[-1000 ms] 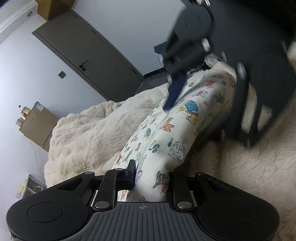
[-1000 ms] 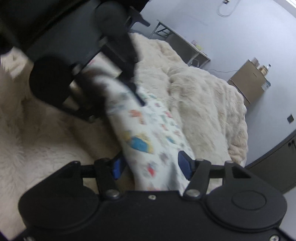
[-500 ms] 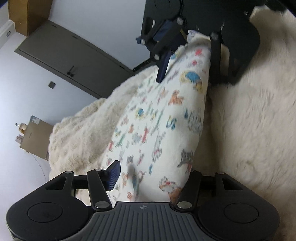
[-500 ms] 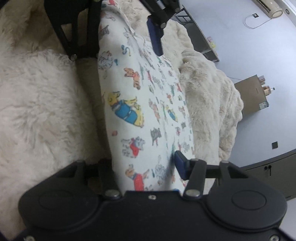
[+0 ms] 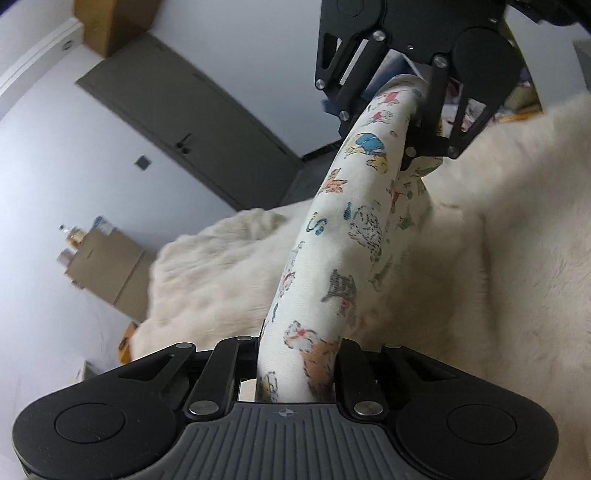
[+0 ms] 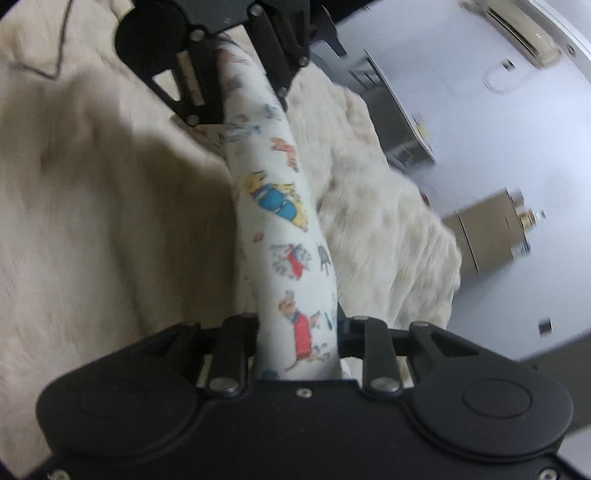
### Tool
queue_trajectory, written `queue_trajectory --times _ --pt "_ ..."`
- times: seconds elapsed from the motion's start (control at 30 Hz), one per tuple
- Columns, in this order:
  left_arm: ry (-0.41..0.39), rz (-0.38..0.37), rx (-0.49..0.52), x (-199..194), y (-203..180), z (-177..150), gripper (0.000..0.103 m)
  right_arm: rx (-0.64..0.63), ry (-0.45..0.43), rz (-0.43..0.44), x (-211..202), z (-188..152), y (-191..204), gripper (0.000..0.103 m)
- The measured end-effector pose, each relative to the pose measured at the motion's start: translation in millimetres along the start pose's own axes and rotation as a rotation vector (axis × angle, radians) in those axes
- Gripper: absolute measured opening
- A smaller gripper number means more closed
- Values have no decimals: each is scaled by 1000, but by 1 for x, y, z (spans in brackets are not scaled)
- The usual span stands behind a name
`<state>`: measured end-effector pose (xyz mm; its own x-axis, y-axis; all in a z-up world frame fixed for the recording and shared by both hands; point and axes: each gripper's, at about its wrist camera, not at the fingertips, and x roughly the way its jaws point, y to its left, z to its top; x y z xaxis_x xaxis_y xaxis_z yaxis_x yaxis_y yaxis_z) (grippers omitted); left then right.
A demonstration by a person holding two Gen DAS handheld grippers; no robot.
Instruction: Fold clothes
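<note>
Both grippers are clamped on the same garment. My left gripper sits at six o'clock in its own view, and its jaws have just been closing; they now squeeze one end of the printed cloth, which bunches into a thick roll between the fingers. From there the cloth runs up toward twelve o'clock, where the right gripper faces me and bites the far end.

My right gripper shows the mirror of this. Its jaws have also just been closing, and they pinch the near end of the cloth at six o'clock. The roll climbs to about eleven o'clock and disappears into the left gripper, seen from the front. This view is smeared, so I cannot make out the pads there clearly.

The garment is white with small cartoon animals in blue, yellow, red and orange. It hangs stretched between the two grippers, raised off the cream fluffy blanket that covers the surface beneath, with loose folds drooping at about one o'clock in the left view.

Around the edges I see a grey door at ten o'clock in the left view, a cardboard box with small bottles on top at nine o'clock, and in the right view an air conditioner near one o'clock.
</note>
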<state>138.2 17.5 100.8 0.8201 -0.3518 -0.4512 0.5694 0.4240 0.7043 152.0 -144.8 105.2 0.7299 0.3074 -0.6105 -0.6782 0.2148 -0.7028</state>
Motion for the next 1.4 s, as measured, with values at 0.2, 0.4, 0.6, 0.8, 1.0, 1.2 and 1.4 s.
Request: queue_trajectory --times 0.2,0.4,0.6,0.8,1.0,1.2,1.4 --pt "120 74 -54 -77 79 -51 15 -38 -103 122 -12 108 -46 24" --pt "326 170 -55 -97 107 -166 19 -83 -222 253 69 224 -15 24" --pt "527 509 131 -84 103 -285 19 -231 -387 -40 153 328 82 23" --pt "674 489 164 -72 -5 -409 53 -344 -452 -139 219 329 221 31" --pt "773 431 -124 -65 -84 -468 53 -558 -371 -51 249 270 344 52" --pt "676 447 -348 -118 -72 -443 80 -317 -366 92 202 253 288 81" --pt "439 655 -899 -192 -30 -396 103 118 -355 248 132 238 228 83"
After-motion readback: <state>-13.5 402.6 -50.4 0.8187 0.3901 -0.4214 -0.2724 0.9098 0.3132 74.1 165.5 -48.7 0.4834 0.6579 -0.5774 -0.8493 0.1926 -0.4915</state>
